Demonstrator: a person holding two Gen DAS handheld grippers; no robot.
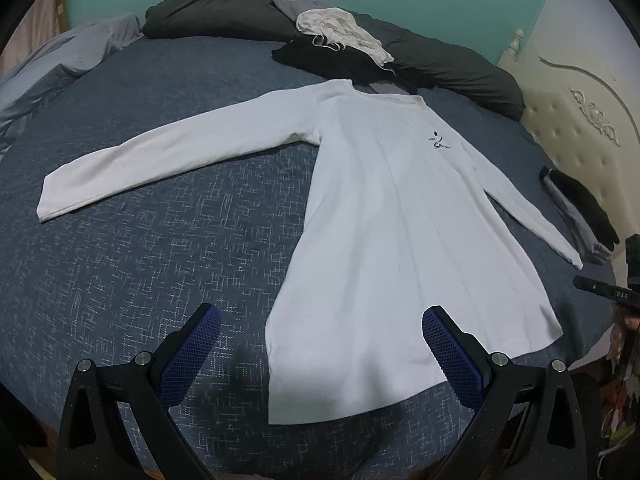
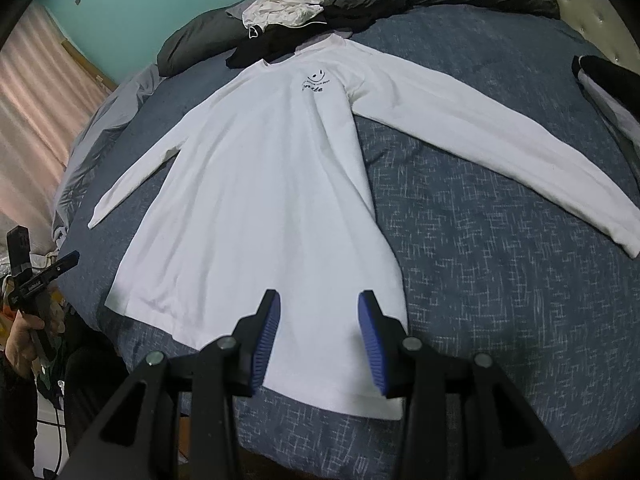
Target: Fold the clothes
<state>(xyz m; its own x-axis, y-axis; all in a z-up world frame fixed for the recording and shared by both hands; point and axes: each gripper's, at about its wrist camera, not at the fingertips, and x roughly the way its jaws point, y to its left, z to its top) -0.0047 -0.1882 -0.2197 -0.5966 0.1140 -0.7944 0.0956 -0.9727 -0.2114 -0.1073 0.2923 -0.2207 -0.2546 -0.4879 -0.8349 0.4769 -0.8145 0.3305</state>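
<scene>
Currently the shirt (image 1: 384, 216) lies flat on the bed (image 1: 168, 264), both tools (image 1: 320, 344) (image 2: 318, 334) apart, empty; pinching the bedcover too would drag it.

We cannot read the small dark print on the chest of the white shirt (image 1: 400, 216): too small and soft in both views. The right gripper (image 2: 318, 340) covers part of the hem; the left gripper (image 1: 320, 354) covers a hem corner with its right finger. At the right edge of the left wrist view the folded dark clothes (image 1: 576, 208) are half cut off, and the lettering on the black device below them is illegible. Lower left of the right wrist view, a hand (image 2: 24, 336) is cropped and dim. The clothes pile (image 2: 280, 12) hides its lower layers.
</scene>
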